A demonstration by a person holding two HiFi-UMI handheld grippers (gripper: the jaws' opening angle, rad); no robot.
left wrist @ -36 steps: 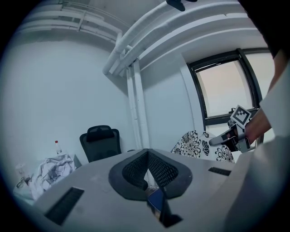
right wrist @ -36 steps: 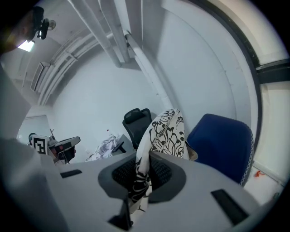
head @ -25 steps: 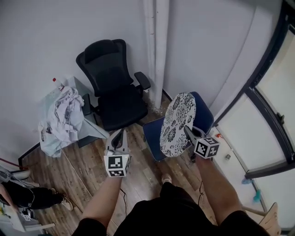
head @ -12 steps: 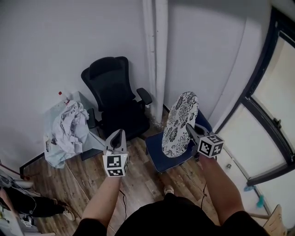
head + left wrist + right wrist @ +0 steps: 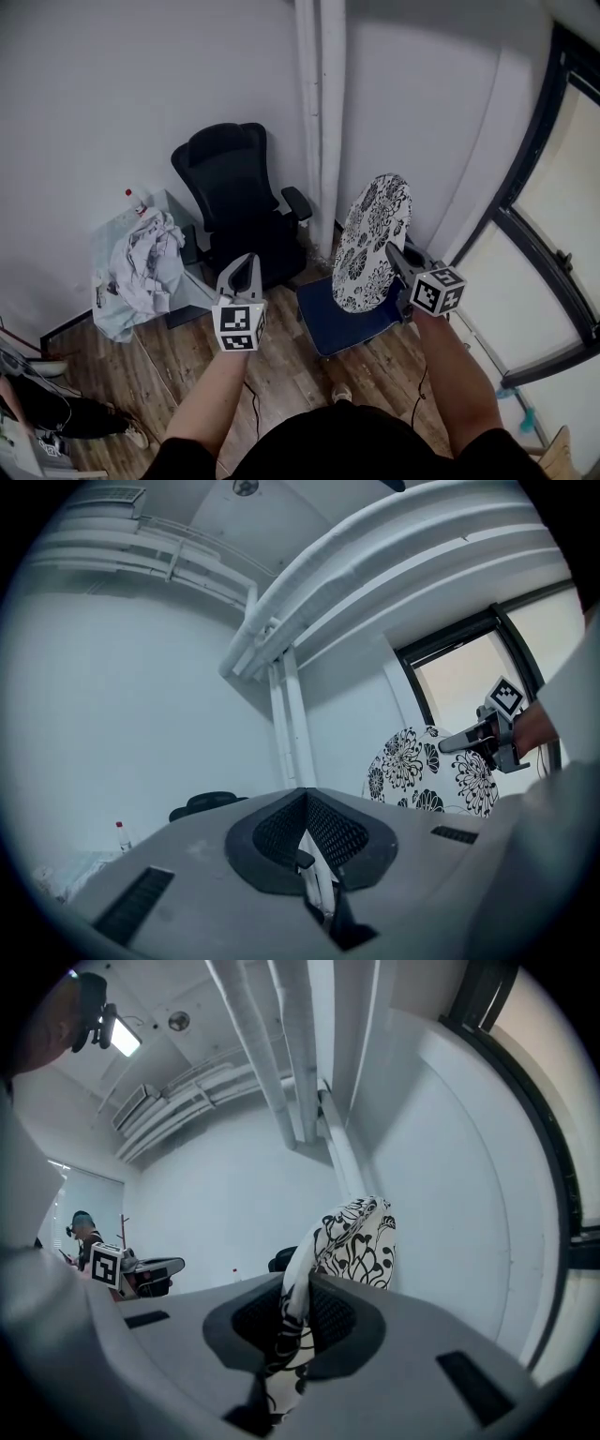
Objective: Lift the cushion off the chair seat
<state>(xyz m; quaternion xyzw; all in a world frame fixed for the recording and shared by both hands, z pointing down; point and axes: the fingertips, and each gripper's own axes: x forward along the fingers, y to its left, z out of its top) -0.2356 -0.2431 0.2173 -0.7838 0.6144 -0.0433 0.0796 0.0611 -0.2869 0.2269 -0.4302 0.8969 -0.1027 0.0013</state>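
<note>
My right tongs [image 5: 391,251] grip the floral cushion [image 5: 373,234] on edge, long axis 7-to-1 o'clock, over the blue chair [image 5: 336,321]; left tongs [image 5: 245,262] closed, empty.

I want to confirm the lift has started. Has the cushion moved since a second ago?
Yes. The cushion, pinched by the right gripper, has risen: more of the blue chair seat shows below its lower edge.
</note>
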